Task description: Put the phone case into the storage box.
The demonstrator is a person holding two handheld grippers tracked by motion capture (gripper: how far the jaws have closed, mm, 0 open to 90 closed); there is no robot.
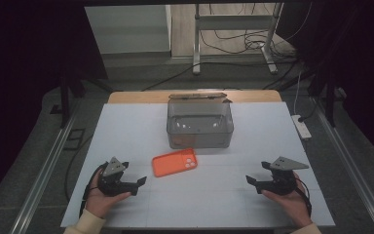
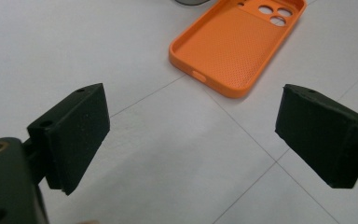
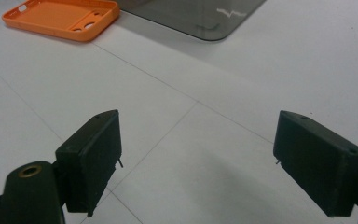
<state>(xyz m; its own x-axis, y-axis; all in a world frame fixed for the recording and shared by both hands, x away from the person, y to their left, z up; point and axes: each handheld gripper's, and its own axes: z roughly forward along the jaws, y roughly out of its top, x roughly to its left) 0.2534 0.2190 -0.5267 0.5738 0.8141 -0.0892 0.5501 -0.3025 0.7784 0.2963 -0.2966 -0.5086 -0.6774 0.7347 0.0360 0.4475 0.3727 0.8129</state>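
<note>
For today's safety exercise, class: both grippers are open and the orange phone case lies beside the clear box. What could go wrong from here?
1. The orange phone case lies flat, hollow side up, on the smooth white table; open jaws may push it along rather than lift it.
2. It sits close to the clear box, so the left gripper could knock the box.
3. The right gripper is farther away and may cross the left.

Black grippers (image 1: 139, 183) — cream sleeves (image 1: 85, 224)
</note>
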